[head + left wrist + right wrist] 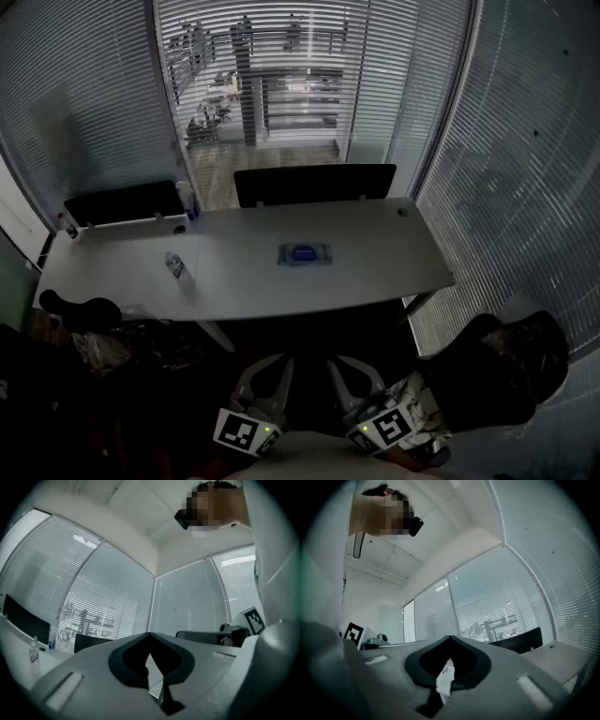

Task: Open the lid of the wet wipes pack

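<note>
Task not begun: my left gripper (267,373) and right gripper (354,377), jaws together and empty, hang well short of the pack (322,255); next, reach for its lid (303,251).

No text can be read: the blue label on the wet wipes pack (305,254) and the label on the small bottle (176,267) are too small, and the left cube (240,432) and right cube (387,427) show only black-and-white square code markers.
</note>
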`<state>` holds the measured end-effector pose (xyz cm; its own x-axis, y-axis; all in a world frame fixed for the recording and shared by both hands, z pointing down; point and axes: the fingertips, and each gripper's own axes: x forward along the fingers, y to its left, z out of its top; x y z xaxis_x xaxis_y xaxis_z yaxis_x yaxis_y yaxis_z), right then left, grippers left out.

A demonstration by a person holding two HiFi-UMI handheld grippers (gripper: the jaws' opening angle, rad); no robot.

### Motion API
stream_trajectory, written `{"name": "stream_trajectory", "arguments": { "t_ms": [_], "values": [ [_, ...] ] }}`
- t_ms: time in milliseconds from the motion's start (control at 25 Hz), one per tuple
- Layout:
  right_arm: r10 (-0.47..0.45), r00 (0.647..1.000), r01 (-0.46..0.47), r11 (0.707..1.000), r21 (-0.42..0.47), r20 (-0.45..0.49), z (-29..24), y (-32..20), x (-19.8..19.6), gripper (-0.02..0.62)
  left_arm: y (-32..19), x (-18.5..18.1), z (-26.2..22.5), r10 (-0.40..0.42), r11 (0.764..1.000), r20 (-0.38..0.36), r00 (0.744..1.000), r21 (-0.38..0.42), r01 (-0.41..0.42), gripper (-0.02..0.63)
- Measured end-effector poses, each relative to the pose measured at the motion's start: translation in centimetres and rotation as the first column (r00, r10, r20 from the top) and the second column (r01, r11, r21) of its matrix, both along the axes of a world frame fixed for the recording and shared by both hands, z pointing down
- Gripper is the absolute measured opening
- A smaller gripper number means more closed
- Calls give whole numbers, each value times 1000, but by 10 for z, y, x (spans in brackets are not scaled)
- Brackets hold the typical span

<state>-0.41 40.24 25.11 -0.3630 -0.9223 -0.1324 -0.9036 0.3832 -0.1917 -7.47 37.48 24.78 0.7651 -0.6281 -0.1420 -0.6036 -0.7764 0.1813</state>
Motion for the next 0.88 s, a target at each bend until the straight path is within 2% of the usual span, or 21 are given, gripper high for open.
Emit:
{"name": "stream_trajectory", "arguments": {
  "t_ms": [160, 320, 480, 640, 880],
  "values": [
    [-7, 1000, 7, 1000, 8, -3, -6, -1, -3, -2, 0, 0, -6, -1, 1000, -6, 1000, 20, 1, 0],
    [-49, 998, 49, 999, -6, 43, -7, -1, -6, 0, 3, 2, -4, 6, 1000, 2, 1000, 15, -6, 0],
    [-42, 998, 42, 999, -2, 53, -9, 0, -6, 0, 3, 4, -1, 12, 1000, 13, 1000, 19, -12, 0],
    [-36, 998, 36, 999, 5, 51, -6, 3, 2, 0, 4, 10, 2, 13, 1000, 33, 999, 7, -13, 0],
    [-34, 996, 35, 999, -5, 81, -4, 7, 20, 0, 7, 26, 3, 5, 1000, 25, 1000, -8, -5, 0]
  ]
}}
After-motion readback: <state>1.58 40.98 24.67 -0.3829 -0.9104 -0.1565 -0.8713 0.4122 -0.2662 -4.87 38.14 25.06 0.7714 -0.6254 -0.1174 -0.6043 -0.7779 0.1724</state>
